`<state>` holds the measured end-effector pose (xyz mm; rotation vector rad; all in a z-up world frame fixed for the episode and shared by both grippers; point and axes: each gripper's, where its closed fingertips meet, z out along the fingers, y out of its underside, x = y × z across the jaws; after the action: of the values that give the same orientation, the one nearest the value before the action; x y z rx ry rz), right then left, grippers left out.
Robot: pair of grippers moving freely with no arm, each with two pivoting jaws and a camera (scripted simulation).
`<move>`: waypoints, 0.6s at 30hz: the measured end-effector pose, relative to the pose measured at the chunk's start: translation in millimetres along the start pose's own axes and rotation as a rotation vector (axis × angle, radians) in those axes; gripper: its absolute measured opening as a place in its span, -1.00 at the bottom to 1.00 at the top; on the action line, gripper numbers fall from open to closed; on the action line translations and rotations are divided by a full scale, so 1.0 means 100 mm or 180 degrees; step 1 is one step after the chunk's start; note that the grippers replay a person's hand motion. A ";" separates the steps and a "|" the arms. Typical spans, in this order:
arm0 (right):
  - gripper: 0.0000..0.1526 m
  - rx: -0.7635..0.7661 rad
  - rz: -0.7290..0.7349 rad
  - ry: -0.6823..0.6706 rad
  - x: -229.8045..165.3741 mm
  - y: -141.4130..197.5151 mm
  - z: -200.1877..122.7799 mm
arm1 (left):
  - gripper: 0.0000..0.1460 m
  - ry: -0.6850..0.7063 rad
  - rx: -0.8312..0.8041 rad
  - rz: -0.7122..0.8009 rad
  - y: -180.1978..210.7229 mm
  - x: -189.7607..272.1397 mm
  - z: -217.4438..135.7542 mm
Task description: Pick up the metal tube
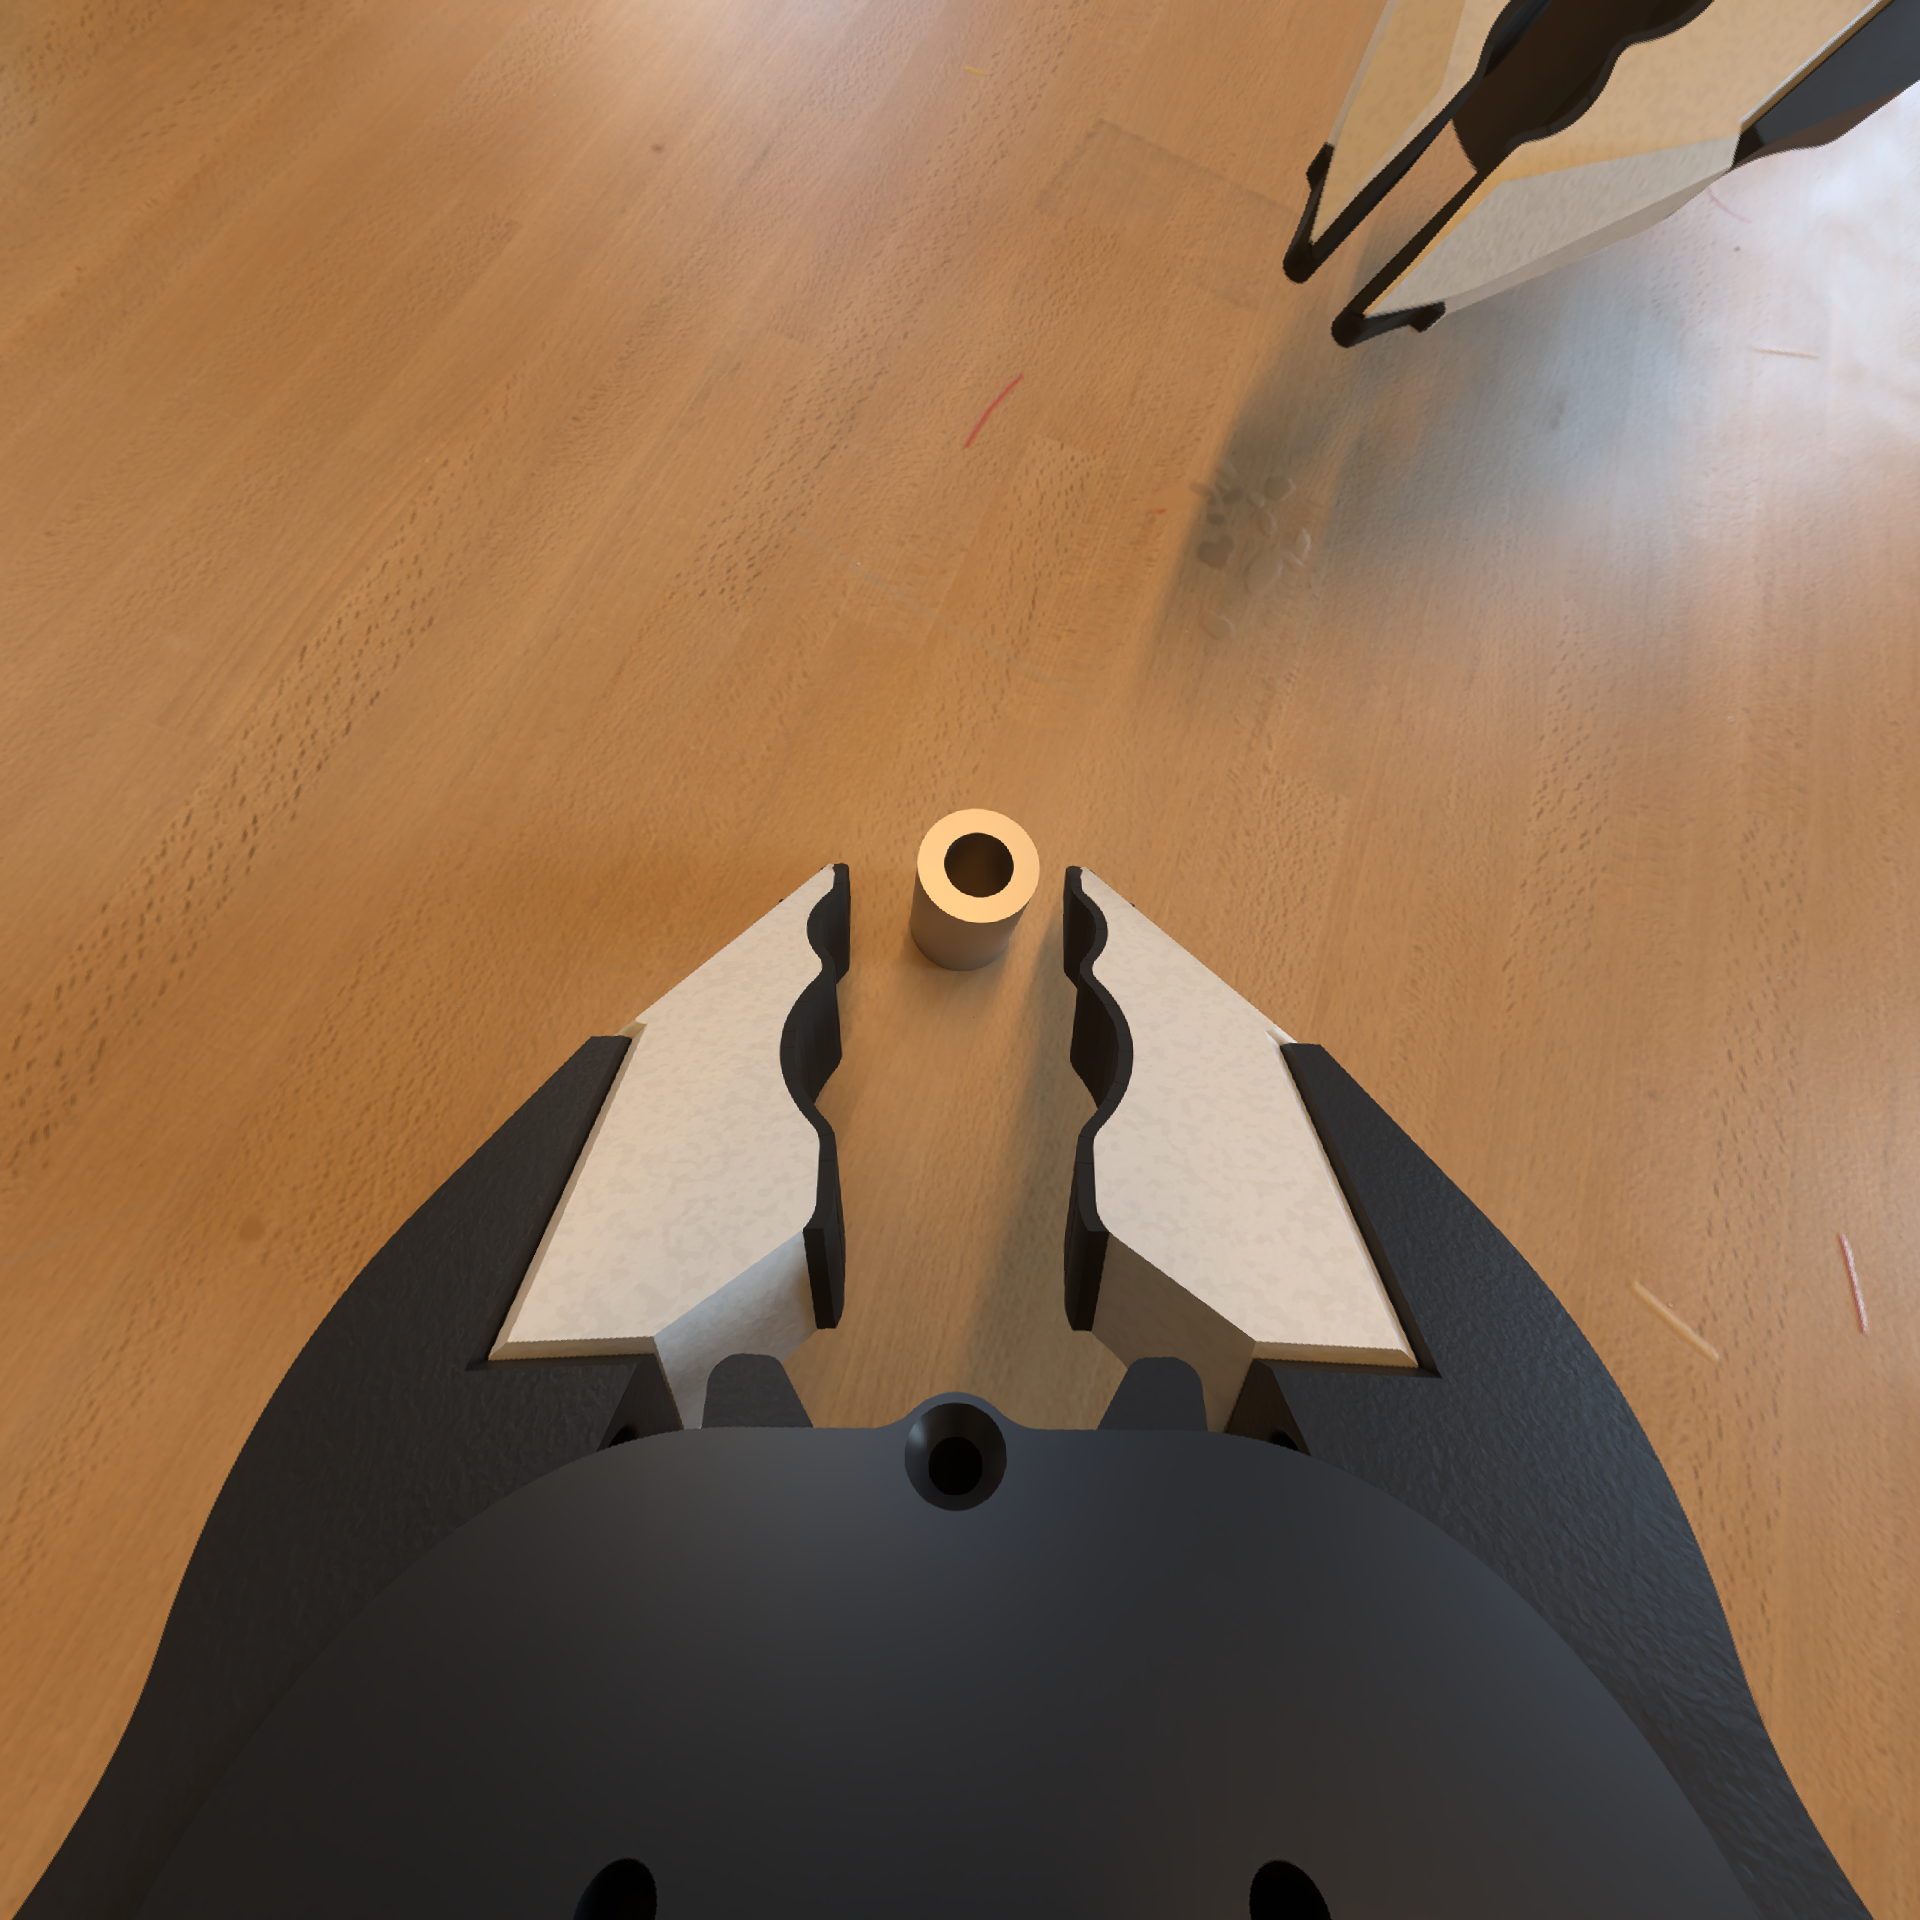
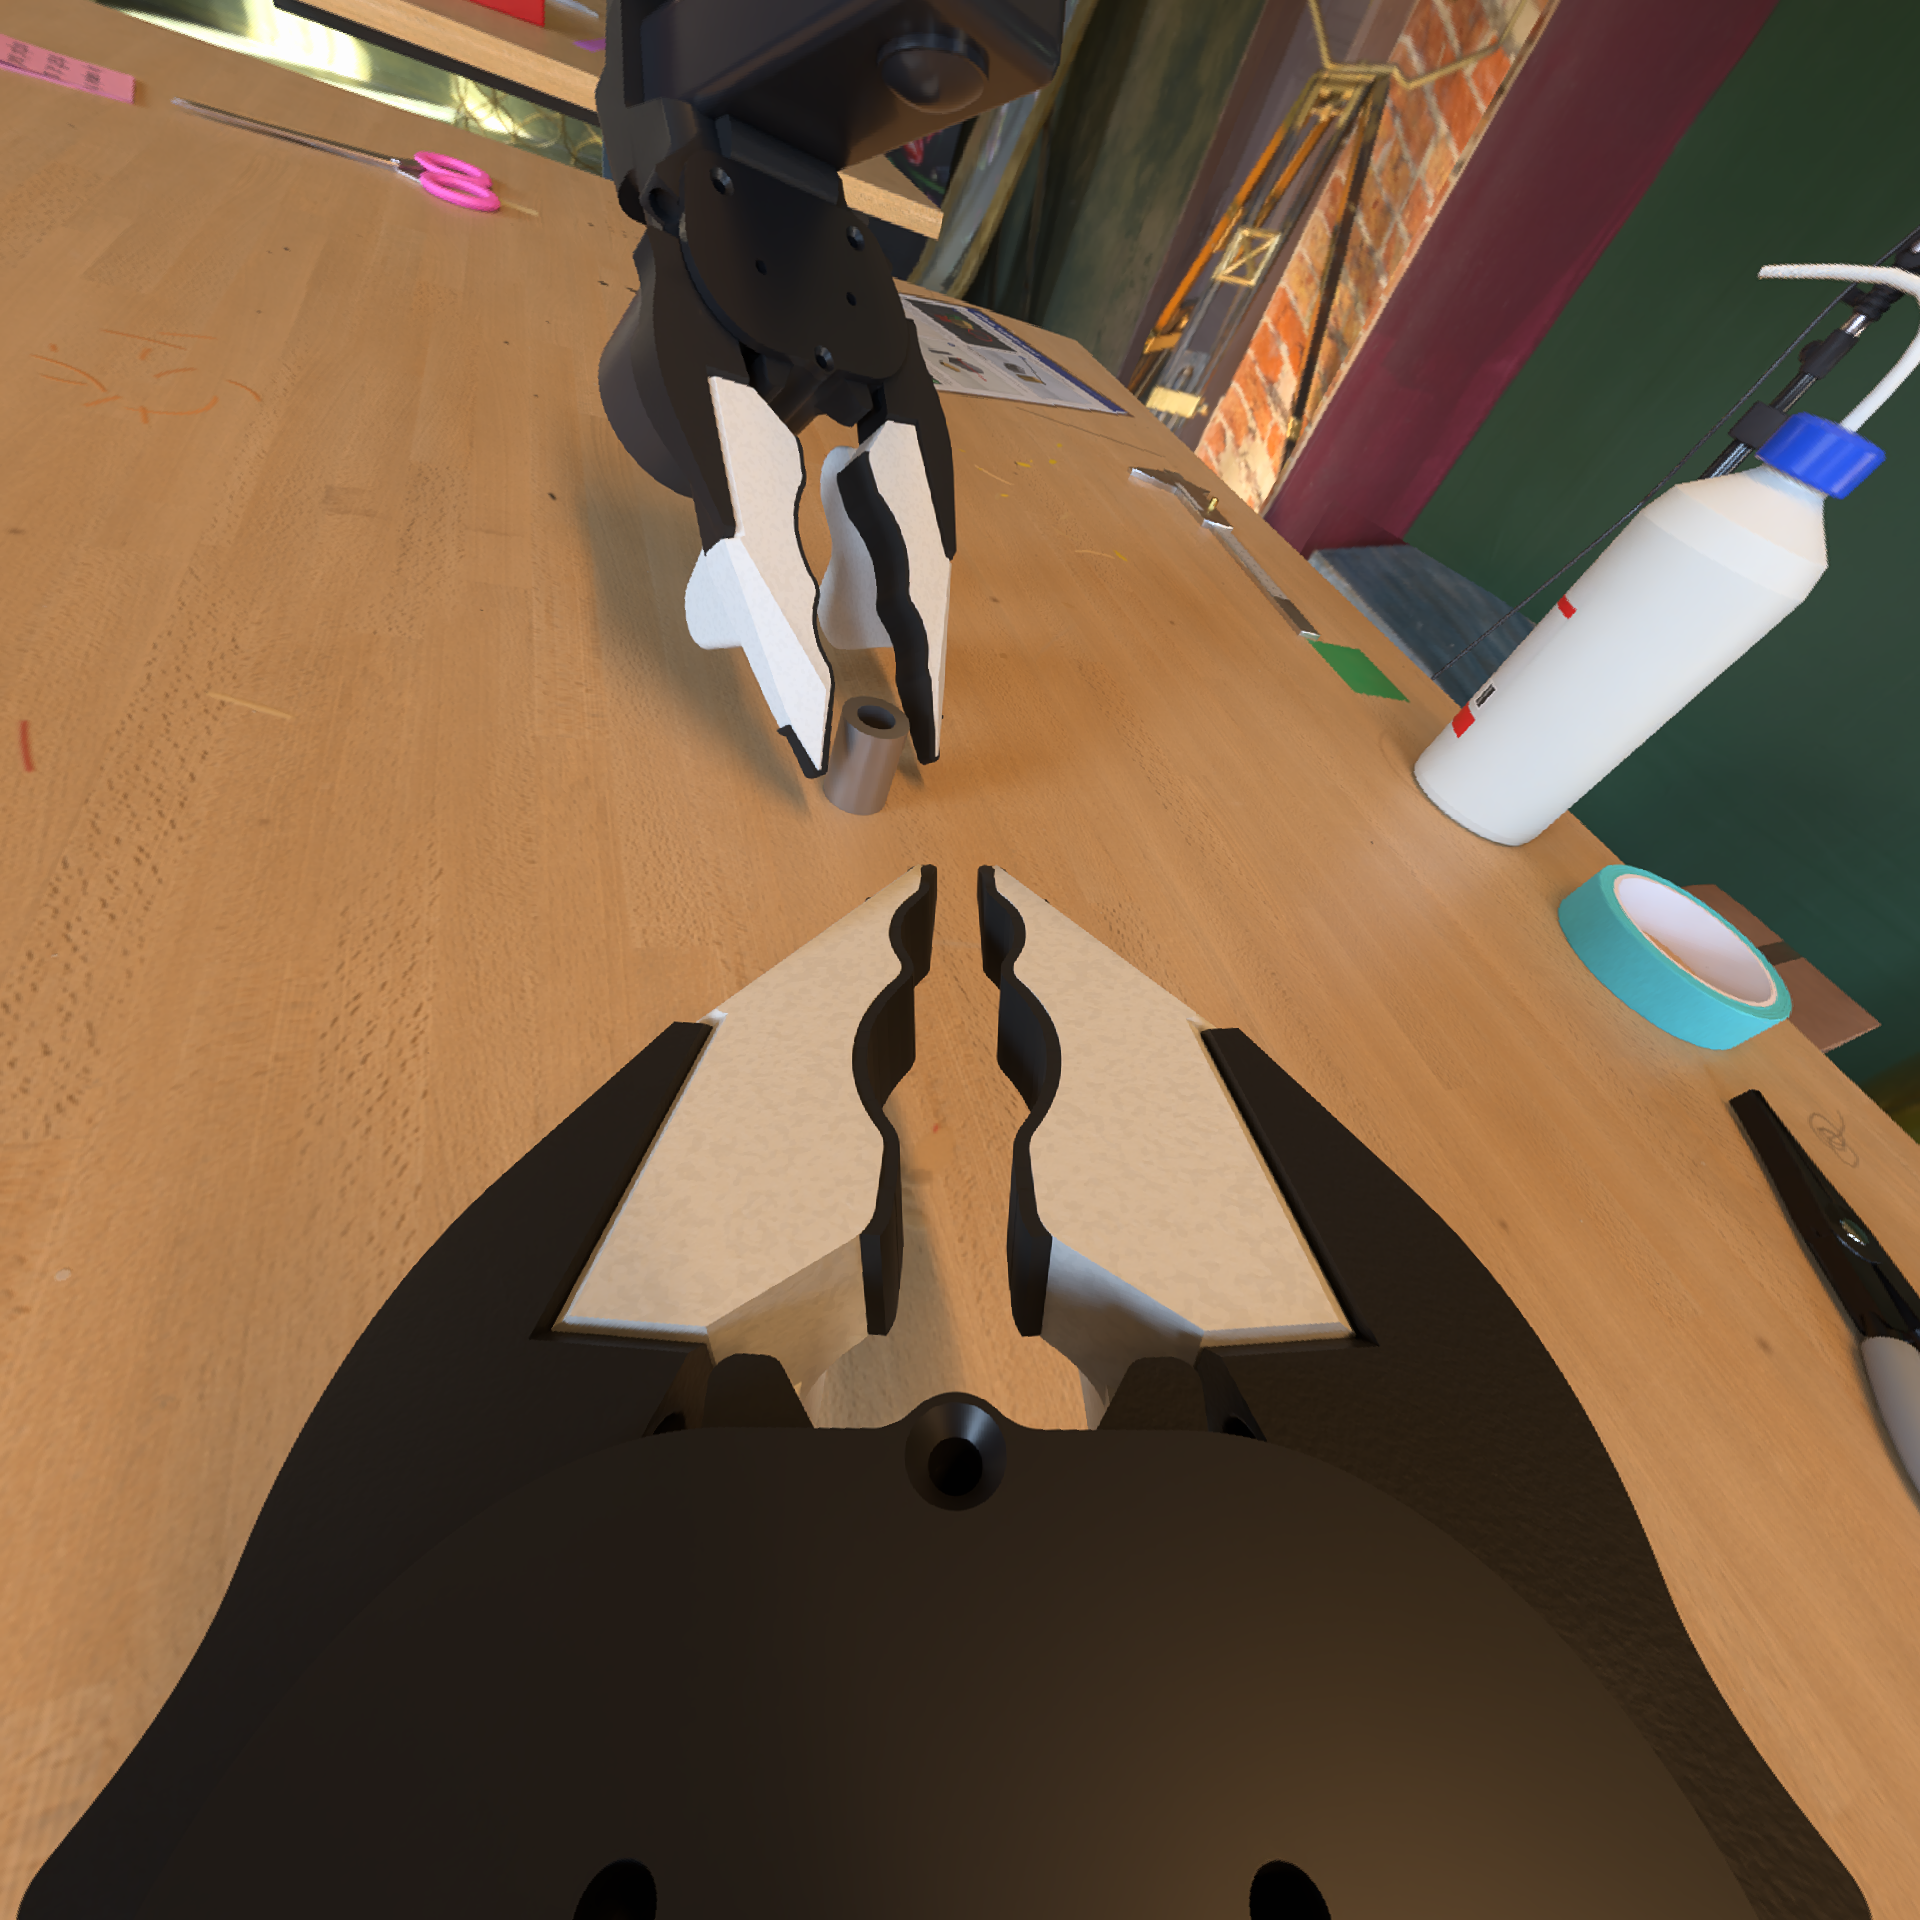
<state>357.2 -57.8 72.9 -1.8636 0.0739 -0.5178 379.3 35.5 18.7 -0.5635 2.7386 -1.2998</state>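
Tube: the metal tube (image 1: 972, 894) is seen standing upright on the wooden table (image 1: 416, 520), its open end up, just ahead of and between the fingertips of the left gripper (image 1: 956, 883).
Left jaws: held apart, wider than the tube; no contact with the tube is seen on either side.
Right jaws: the right gripper (image 2: 956, 878) is held near the table, well short of the tube, its jaws drawn to a narrow gap with nothing between them.
Done: the left gripper is judged to be lowered and lined up around the tube.
Left: the tube is not yet clamped and not yet lifted; closing and raising are judged to remain.
Nearby: a white bottle (image 2: 1631, 634) and a roll of tape (image 2: 1673, 956) are seen off to the right of the right jaws, clear of the tube.
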 end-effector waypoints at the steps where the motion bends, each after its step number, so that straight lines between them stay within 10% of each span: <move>1: -0.90 0.0000 0.0002 0.0001 0.00 0.00 0.00 | -0.44 -0.0016 -0.0015 0.0009 0.01 0.00 0.00; 18: -0.93 0.0004 -0.0116 0.0073 -0.02 0.00 -0.03 | -0.59 -0.0439 -0.0162 0.0431 0.05 -0.01 0.05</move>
<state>354.6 -59.6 73.5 -1.8610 0.0549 -0.5641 379.8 34.9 11.8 -0.4441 2.6520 -1.1205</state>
